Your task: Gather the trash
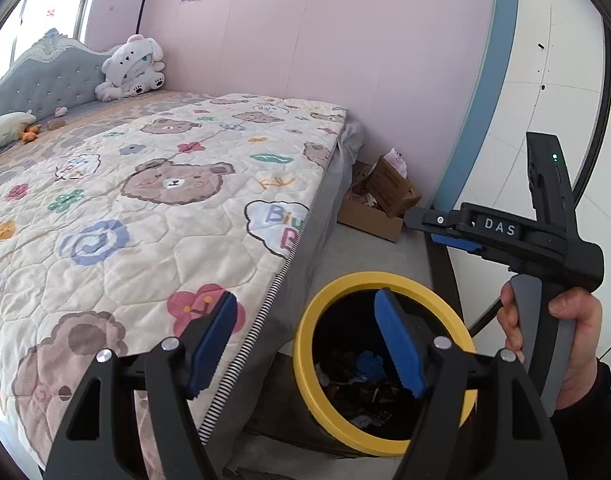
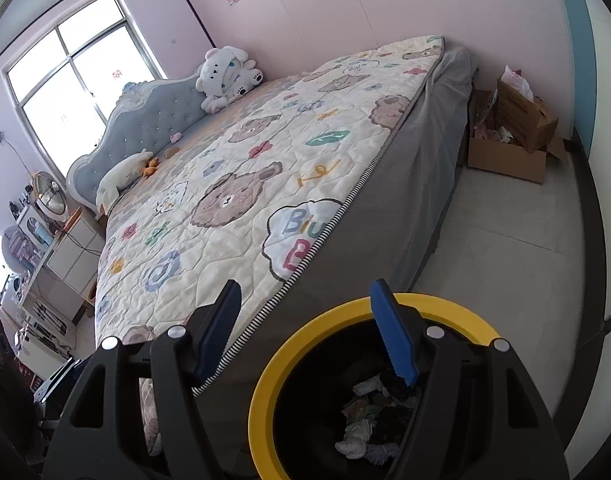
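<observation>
A black trash bin with a yellow rim (image 1: 385, 280) stands on the floor against the side of the bed. Crumpled paper and dark scraps (image 1: 369, 384) lie inside it. My left gripper (image 1: 305, 344) hovers above the bin's left edge, open, with nothing between its blue pads. In the right wrist view the same yellow rim (image 2: 261, 392) is low in the picture, with white wads of trash (image 2: 361, 428) inside. My right gripper (image 2: 305, 332) stands open and empty above it. The left wrist view also catches the right gripper (image 1: 417, 218) from the side, held by a hand (image 1: 573, 340).
A bed with a bear-print quilt (image 1: 145, 200) fills the left side, a white plush toy (image 1: 131, 66) at its headboard. An open cardboard box (image 2: 509, 148) of scraps sits in the far corner on pale floor tiles. Shelves and a fan (image 2: 49, 196) stand beyond the bed.
</observation>
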Demonstrator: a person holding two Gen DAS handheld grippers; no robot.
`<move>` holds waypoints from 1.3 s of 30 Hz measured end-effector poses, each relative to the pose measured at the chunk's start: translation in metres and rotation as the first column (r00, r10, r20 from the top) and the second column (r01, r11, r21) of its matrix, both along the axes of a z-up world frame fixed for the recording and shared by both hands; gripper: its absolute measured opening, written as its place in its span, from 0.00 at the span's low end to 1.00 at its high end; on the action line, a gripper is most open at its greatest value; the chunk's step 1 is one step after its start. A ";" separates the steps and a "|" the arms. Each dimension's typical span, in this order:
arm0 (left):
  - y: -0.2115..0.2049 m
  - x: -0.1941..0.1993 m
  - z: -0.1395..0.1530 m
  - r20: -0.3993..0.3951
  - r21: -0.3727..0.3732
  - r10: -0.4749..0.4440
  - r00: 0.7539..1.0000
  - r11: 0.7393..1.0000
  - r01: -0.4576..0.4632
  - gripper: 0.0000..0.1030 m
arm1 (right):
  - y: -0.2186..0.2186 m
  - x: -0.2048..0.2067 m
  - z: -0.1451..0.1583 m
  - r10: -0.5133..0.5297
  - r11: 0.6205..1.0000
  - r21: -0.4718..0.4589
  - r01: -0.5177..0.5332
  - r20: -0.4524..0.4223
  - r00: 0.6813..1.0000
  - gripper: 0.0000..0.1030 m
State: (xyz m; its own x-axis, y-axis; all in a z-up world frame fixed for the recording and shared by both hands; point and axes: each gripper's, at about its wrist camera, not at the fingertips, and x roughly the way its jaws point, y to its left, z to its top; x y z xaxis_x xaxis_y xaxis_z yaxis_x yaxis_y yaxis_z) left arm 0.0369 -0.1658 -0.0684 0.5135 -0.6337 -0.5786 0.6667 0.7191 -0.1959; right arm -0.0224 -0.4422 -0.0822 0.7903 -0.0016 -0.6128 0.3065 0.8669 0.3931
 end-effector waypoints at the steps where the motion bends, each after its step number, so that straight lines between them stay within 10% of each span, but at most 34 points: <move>1: 0.005 0.001 0.002 0.005 -0.003 0.012 1.000 1.000 -0.012 0.66 | 0.005 0.004 0.001 0.010 1.000 -0.003 -0.010 0.001 1.000 0.62; 16: 0.098 0.024 0.013 0.040 -0.010 0.234 0.971 0.972 -0.234 0.66 | 0.100 0.067 0.007 0.195 0.979 -0.061 -0.195 -0.014 0.981 0.63; 29: 0.172 0.024 0.020 0.090 -0.047 0.442 0.893 0.897 -0.439 0.68 | 0.166 0.088 0.017 0.253 0.961 -0.124 -0.249 0.023 0.967 0.64; 39: 0.189 -0.003 0.048 0.218 -0.135 0.511 0.831 0.859 -0.493 0.87 | 0.191 0.066 0.052 0.192 0.966 -0.207 -0.155 0.169 0.967 0.92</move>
State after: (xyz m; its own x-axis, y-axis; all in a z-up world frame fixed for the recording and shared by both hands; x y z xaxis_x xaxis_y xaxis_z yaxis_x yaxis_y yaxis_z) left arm 0.0338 0.0230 -0.0208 0.8879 -0.2844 -0.3616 0.2496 0.9581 -0.1407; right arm 0.0440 -0.2509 -0.0300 0.8888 0.0434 -0.4563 0.0817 0.9646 0.2509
